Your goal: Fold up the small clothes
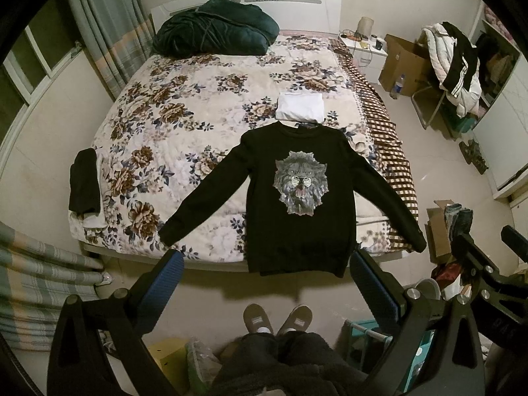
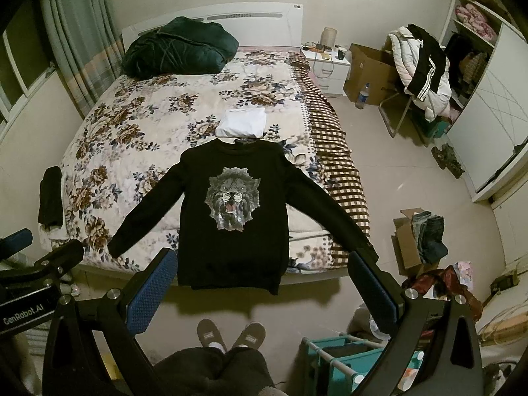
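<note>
A black sweatshirt (image 1: 297, 165) (image 2: 231, 171) with a grey lion print lies flat on the floral bed (image 1: 165, 115) (image 2: 138, 125), front up, both sleeves spread out, its hem hanging over the bed's foot edge. A folded white garment (image 1: 300, 107) (image 2: 242, 122) rests just beyond its collar. A folded black garment (image 1: 84, 184) (image 2: 50, 196) lies at the bed's left corner. My left gripper (image 1: 267, 264) and my right gripper (image 2: 262, 264) both hover open, high above the floor in front of the bed, holding nothing and well clear of the sweatshirt.
A dark green duvet (image 1: 214, 28) is heaped at the headboard. A person's slippered feet (image 1: 275, 320) stand before the bed. A nightstand (image 2: 326, 62), cardboard boxes (image 2: 409, 244), a clothes-laden chair (image 2: 419, 72), a wardrobe (image 2: 488, 99) and a teal rack (image 2: 343, 359) fill the right side.
</note>
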`<state>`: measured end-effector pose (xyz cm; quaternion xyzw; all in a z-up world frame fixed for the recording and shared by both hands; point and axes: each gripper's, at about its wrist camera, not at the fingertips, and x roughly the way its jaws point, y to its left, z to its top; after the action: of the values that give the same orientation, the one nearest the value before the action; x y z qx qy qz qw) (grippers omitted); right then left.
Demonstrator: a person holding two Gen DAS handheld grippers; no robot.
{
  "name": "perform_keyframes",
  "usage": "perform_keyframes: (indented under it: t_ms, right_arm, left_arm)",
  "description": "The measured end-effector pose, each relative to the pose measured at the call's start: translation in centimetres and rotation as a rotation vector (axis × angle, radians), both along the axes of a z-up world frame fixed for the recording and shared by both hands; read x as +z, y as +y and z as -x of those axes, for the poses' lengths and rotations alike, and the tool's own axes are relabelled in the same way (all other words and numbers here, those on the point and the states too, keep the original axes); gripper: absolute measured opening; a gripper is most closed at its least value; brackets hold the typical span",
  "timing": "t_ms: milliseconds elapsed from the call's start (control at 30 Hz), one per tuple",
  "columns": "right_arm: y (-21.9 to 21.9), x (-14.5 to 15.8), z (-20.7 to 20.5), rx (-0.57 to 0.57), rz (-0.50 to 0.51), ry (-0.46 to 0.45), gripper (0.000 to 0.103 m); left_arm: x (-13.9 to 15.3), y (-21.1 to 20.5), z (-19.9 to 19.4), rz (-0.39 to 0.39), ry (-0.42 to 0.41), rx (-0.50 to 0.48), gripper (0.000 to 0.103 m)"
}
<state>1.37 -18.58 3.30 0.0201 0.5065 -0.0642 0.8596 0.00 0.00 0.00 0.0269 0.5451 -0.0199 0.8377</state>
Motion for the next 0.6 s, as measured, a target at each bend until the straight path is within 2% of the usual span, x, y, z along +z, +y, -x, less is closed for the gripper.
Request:
perform_keyframes:
  t_ms: [600]
  right_arm:
    - [0.02, 0.19, 0.2, 0.002, 0.006, -0.001, 0.103]
  left_arm:
    - [0.01, 0.01, 0.0, 0.001, -0.004, 0.001, 0.103]
